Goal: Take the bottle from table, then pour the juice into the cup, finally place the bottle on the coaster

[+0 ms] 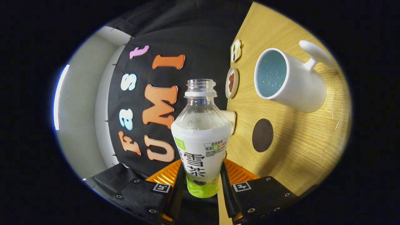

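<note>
My gripper (202,179) is shut on the bottle (201,137), both fingers pressing its lower labelled part. The bottle is clear plastic with a white and green label, uncapped, its open mouth pointing away from me. The whole view is rolled about a quarter turn, so the wooden table (300,150) stands like a wall beside the bottle. A white cup (290,81) with a handle and a pale blue inside sits on the table, its mouth facing the bottle's neck from a short way off. A dark round coaster (262,135) lies on the table nearer to my fingers than the cup.
Two small dishes sit along the table's far edge: a round one with brown pieces (232,82) and a divided one (236,50) farther on. A pale object (232,120) shows just behind the bottle's shoulder. The black booth wall hangs beyond the bottle.
</note>
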{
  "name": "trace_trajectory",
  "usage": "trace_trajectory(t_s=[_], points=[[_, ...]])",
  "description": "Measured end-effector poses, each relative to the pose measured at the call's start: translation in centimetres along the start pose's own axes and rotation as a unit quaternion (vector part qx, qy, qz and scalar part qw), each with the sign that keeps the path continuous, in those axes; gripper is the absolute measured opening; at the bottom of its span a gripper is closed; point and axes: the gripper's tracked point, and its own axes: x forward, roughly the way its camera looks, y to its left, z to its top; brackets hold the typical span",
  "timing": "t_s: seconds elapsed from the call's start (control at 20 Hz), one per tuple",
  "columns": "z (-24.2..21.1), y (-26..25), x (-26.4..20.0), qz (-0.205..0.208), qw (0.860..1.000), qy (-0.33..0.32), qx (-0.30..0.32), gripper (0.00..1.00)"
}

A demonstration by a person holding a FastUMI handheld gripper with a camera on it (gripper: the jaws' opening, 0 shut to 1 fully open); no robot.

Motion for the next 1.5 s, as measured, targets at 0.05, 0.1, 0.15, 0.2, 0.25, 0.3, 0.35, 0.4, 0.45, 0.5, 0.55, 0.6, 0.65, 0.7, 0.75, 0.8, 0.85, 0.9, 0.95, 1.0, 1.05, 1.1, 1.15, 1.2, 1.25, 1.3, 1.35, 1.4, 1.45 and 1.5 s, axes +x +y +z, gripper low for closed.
trace_trajectory(t_s=[0.05, 0.1, 0.15, 0.2, 0.25, 0.3, 0.35, 0.4, 0.45, 0.5, 0.55, 0.6, 0.65, 0.7, 0.75, 0.8, 0.85, 0.9, 0.95, 1.0, 1.05, 1.1, 1.15, 1.2, 1.25, 1.3, 1.35, 1.4, 1.45, 1.5], points=[[0.1, 0.0, 0.1, 0.002, 1.0, -0.001, 0.007, 0.58], [0.3, 0.1, 0.0, 0.004, 1.0, -0.003, 0.015, 0.58], [0.5, 0.2, 0.1, 0.007, 1.0, -0.006, 0.024, 0.57], [0.6, 0.3, 0.1, 0.01, 0.999, -0.007, 0.033, 0.57], [0.7, 0.3, 0.2, 0.013, 0.999, -0.009, 0.041, 0.57], [0.8, 0.5, 0.2, 0.014, 0.999, -0.01, 0.047, 0.57], [1.0, 0.5, 0.3, 0.014, 0.998, -0.012, 0.054, 0.58], [1.0, 0.7, 0.3, 0.016, 0.998, -0.013, 0.06, 0.58], [1.2, 0.8, 0.2, 0.019, 0.997, -0.015, 0.069, 0.57], [1.3, 1.0, 0.3, 0.022, 0.996, -0.017, 0.079, 0.57], [1.4, 1.1, 0.2, 0.026, 0.995, -0.019, 0.09, 0.57], [1.4, 1.1, 0.1, 0.03, 0.994, -0.023, 0.099, 0.57], [1.6, 1.3, 0.1, 0.033, 0.993, -0.025, 0.106, 0.57], [1.7, 1.3, 0.2, 0.034, 0.993, -0.028, 0.111, 0.57], [1.9, 1.3, 0.1, 0.035, 0.992, -0.031, 0.115, 0.57], [2.0, 1.3, 0.1, 0.037, 0.992, -0.032, 0.117, 0.57], [2.0, 1.4, 0.0, 0.039, 0.991, -0.034, 0.121, 0.57], [2.1, 1.5, 0.1, 0.041, 0.991, -0.036, 0.124, 0.57], [2.3, 1.5, 0.2, 0.042, 0.99, -0.036, 0.126, 0.57], [2.2, 1.4, 0.1, 0.043, 0.99, -0.037, 0.125, 0.57], [2.0, 1.4, 0.0, 0.044, 0.99, -0.037, 0.126, 0.57], [2.2, 1.4, 0.0, 0.045, 0.99, -0.038, 0.127, 0.57], [2.2, 1.6, -0.2, 0.048, 0.99, -0.038, 0.127, 0.57], [2.2, 1.7, -0.2, 0.049, 0.99, -0.038, 0.128, 0.57], [2.3, 1.5, -0.3, 0.049, 0.99, -0.038, 0.13, 0.57], [2.3, 1.4, -0.3, 0.048, 0.989, -0.039, 0.134, 0.57], [2.4, 1.4, -0.3, 0.047, 0.989, -0.04, 0.138, 0.57], [2.4, 1.4, -0.3, 0.047, 0.988, -0.041, 0.141, 0.57], [2.5, 1.4, -0.6, 0.047, 0.988, -0.043, 0.144, 0.57], [2.7, 1.4, -0.6, 0.048, 0.987, -0.044, 0.146, 0.57]])
